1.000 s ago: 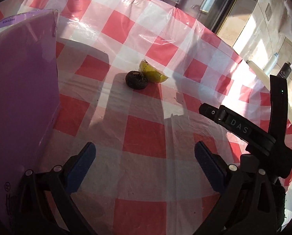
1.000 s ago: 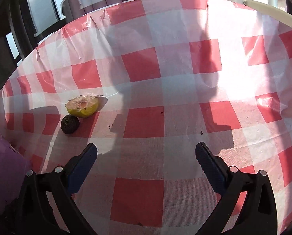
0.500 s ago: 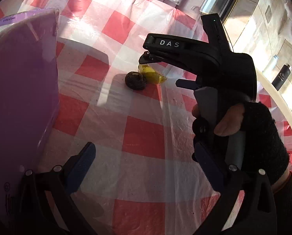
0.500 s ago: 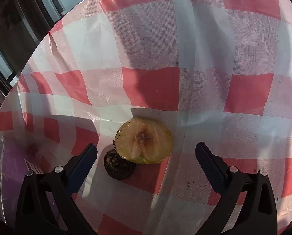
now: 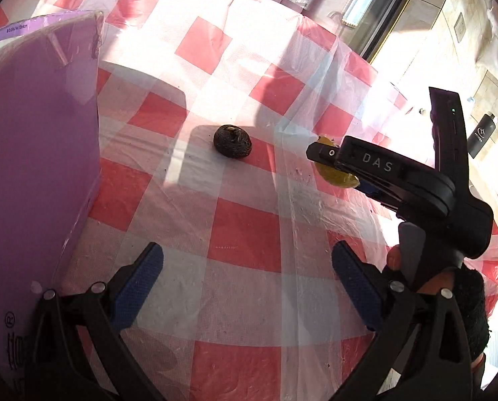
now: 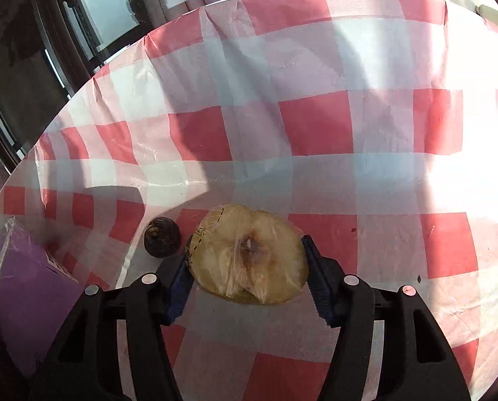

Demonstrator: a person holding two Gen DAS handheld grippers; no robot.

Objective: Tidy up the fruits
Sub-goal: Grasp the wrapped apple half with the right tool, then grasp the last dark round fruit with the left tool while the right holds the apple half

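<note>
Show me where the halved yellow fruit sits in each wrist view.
Left wrist: halved yellow fruit at right of centre, mostly hidden behind the right gripper.
Right wrist: halved yellow fruit at bottom centre, between the closing jaws.
Shared landmark: dark wrinkled fruit, just left of it.

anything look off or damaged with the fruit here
Yes. The halved fruit between the right claw pads, whose jaws are closing, is wrapped in cling film and browned around its core. The small dark fruit to its left looks shrivelled and blackened. Nothing looks spilled.
</note>
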